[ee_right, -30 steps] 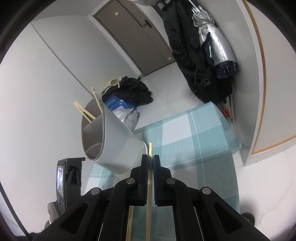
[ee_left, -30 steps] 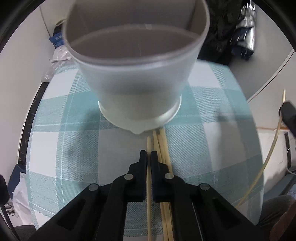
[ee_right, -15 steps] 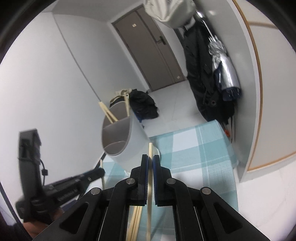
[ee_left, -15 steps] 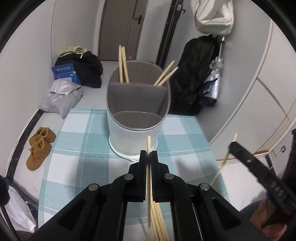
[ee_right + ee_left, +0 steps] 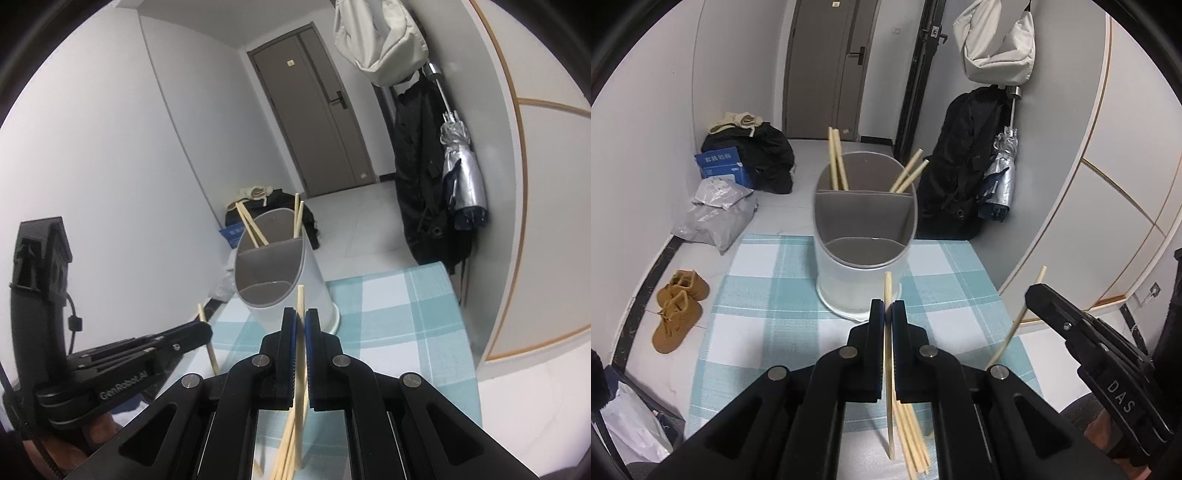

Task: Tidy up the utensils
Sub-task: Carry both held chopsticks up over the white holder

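A white utensil holder (image 5: 864, 243) with grey dividers stands at the far side of the checked table; two pairs of wooden chopsticks lean in its back compartments. My left gripper (image 5: 888, 308) is shut on one chopstick (image 5: 887, 288), raised in front of the holder. Several loose chopsticks (image 5: 912, 435) lie on the cloth below it. My right gripper (image 5: 301, 317) is shut on another chopstick (image 5: 300, 295), to the right of the holder (image 5: 280, 273). Each gripper shows in the other's view, the right gripper (image 5: 1034, 293) at the right, the left gripper (image 5: 205, 330) at the left.
The teal-and-white checked cloth (image 5: 768, 302) covers a small table. On the floor beyond lie brown shoes (image 5: 677, 310), grey parcels (image 5: 716, 210), a blue box (image 5: 722, 166) and dark bags. Coats and an umbrella (image 5: 1001, 177) hang at the right, by a door.
Both grippers have risen and drawn back from the holder, each carrying its chopstick. The holder, which filled the left wrist view, now stands farther off, and the left view tilted up to show the room.
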The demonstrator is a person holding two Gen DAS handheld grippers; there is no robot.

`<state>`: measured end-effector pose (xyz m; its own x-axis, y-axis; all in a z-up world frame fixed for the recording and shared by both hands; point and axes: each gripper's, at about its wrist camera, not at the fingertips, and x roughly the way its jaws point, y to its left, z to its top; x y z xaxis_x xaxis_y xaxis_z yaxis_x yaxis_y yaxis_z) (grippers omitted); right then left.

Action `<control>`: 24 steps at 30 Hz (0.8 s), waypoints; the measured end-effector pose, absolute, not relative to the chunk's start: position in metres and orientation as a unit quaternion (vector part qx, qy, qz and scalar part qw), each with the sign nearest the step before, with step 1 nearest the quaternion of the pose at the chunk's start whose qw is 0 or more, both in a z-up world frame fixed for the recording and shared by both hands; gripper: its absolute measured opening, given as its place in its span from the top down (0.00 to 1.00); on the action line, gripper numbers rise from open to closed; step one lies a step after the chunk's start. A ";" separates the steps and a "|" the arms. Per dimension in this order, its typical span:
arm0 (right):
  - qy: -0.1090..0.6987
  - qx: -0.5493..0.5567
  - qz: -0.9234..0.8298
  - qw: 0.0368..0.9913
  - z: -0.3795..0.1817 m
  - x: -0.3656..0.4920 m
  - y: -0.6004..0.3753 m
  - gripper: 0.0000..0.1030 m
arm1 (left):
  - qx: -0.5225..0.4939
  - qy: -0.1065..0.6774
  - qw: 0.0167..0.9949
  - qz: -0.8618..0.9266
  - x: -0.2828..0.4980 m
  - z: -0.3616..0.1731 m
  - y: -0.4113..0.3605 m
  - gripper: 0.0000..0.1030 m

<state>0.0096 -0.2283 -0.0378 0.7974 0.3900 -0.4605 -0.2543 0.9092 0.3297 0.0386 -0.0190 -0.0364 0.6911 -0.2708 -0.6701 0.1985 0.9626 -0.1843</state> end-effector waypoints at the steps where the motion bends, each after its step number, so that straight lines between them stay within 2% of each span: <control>1: 0.267 0.121 0.169 0.941 -0.037 0.008 -0.227 0.96 | -0.050 0.373 0.918 -0.127 0.038 -0.036 -0.018 1.00; 24: 0.261 0.107 0.181 0.942 -0.003 0.020 -0.207 0.96 | -0.057 0.354 0.924 -0.136 0.048 0.002 0.003 1.00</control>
<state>0.0202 -0.2074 -0.0032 0.7984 0.3961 -0.4536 -0.2844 0.9119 0.2957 0.0485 0.0031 0.0023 0.7124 -0.2921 -0.6381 0.2116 0.9563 -0.2015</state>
